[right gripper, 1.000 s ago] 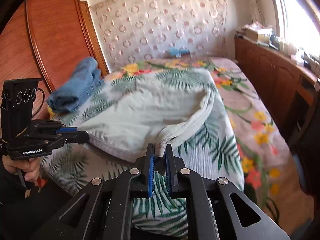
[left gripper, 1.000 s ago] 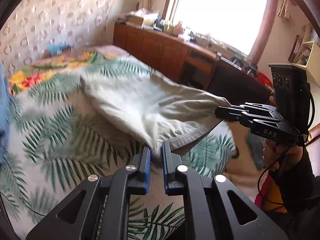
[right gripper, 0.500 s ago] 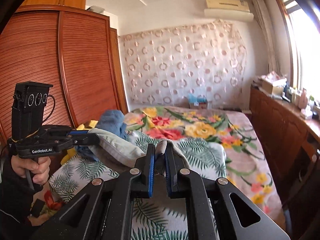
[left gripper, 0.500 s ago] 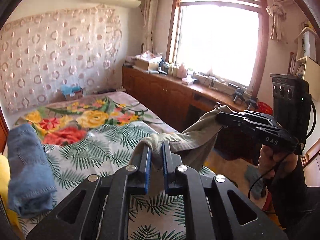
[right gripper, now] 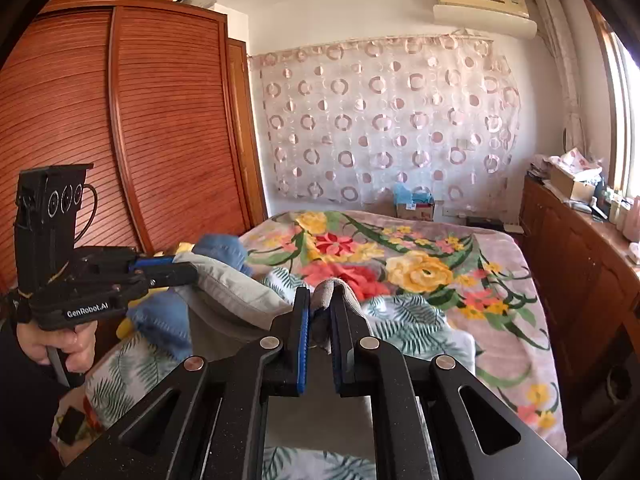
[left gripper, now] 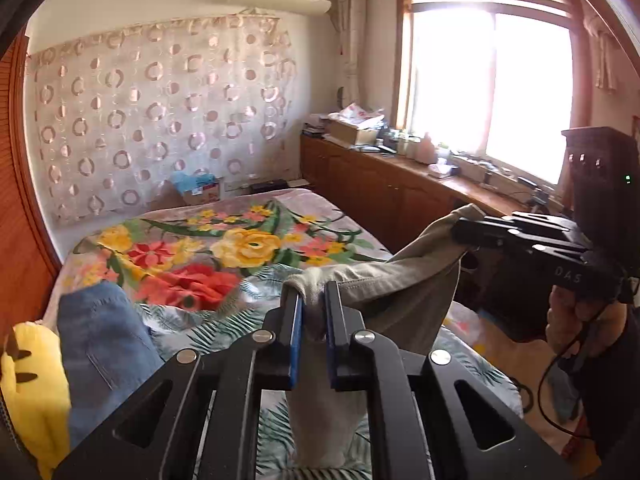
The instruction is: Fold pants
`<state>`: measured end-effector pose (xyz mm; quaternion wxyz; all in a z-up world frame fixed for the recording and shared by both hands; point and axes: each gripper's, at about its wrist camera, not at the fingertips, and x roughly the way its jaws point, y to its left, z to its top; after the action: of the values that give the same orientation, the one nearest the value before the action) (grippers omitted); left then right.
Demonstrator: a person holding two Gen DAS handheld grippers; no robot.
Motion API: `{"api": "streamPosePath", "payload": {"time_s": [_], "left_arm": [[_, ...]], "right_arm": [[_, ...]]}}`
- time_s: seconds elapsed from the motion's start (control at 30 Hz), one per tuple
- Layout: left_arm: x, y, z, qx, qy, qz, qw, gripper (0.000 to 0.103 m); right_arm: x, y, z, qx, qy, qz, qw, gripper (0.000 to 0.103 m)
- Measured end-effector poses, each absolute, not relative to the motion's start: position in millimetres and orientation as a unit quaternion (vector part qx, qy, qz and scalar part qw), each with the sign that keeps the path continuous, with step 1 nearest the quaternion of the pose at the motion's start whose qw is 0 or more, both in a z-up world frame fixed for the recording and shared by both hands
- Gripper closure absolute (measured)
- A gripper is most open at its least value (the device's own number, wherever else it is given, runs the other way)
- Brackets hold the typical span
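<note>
The pale grey-beige pants point(left gripper: 404, 280) hang in the air above the bed, stretched between my two grippers. My left gripper point(left gripper: 313, 300) is shut on one corner of the pants' edge; the cloth hangs down below its fingers. My right gripper point(right gripper: 320, 304) is shut on the other corner point(right gripper: 328, 292). In the left wrist view the right gripper point(left gripper: 460, 228) shows at the right, clamped on the cloth. In the right wrist view the left gripper point(right gripper: 188, 270) shows at the left, holding the pants point(right gripper: 232, 292).
The bed point(left gripper: 248, 236) has a floral and palm-leaf cover. Folded blue jeans point(left gripper: 100, 340) and a yellow item point(left gripper: 32, 380) lie at its left side. A wooden wardrobe point(right gripper: 120, 140) stands on the left, a cluttered wooden cabinet point(left gripper: 380, 184) under the window on the right.
Both grippers have lifted the pants off the bed and raised them; the cloth that lay spread on the cover now hangs in the air between them.
</note>
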<state>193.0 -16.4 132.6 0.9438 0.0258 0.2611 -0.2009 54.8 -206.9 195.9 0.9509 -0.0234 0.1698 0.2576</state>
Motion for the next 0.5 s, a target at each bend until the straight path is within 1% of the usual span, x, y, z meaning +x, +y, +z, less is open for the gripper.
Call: {"api": "streamPosePath", "payload": {"time_s": [0.13,0.2,0.33,0.5], "left_arm": [[211,-5,152,0.027,0.246,-0.182,0.952,0.092],[207,-1,150,0.023,0.246,-0.18,0.952,0.092],[185,-2,109,0.026,0.276,-0.186,0.943,0.092],[158,-7,32,0.02,0.335,-0.186,0.923,0.092]], "right_arm": [[83,-186,213,-0.028,0.154,0.251,0.955,0.094],[85,-180,213,-0.031,0.151,0.251,0.956,0.094],[86,-172,176,-0.039,0.179,0.259,0.949,0.094],[76,-161,107,-0.061,0.25,0.266,0.929,0.094]]}}
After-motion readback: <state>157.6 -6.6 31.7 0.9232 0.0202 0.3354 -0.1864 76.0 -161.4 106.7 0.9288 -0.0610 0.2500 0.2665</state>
